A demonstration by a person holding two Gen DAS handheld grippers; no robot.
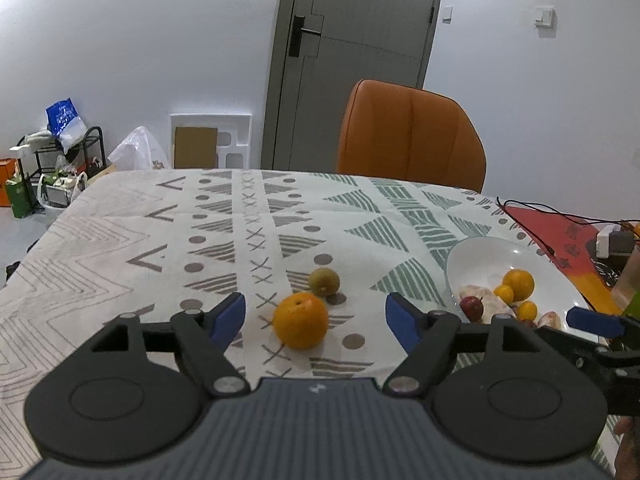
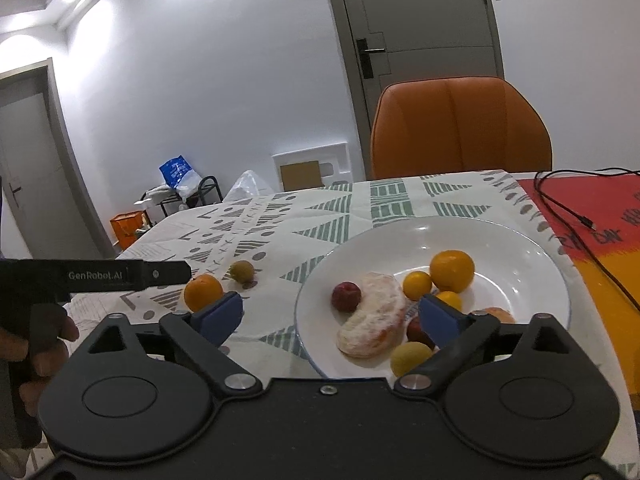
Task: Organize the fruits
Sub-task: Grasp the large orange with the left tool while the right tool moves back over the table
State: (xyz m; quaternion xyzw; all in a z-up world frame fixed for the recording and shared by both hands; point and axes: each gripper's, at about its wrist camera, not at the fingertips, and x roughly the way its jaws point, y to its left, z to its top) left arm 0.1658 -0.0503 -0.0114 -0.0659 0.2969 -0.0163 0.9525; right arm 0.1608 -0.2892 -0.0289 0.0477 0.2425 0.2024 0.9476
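On table (image 1: 120, 240) with patterned cloth: round orange citrus fruit (image 1: 301, 321) between wide-open, empty left claw (image 1: 316, 320), small greenish fruit (image 1: 324, 281) just behind. Right claw (image 2: 332, 316) open, empty, over white ceramic plate (image 2: 520, 240) of fruit. Risks: smooth round citrus rolling on closing; nudging green fruit.

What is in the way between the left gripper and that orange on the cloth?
Nothing visible. The left gripper is open, and the orange lies on the tablecloth right between its fingers. A greenish fruit sits just behind the orange, not in front. The plate lies off to the right.
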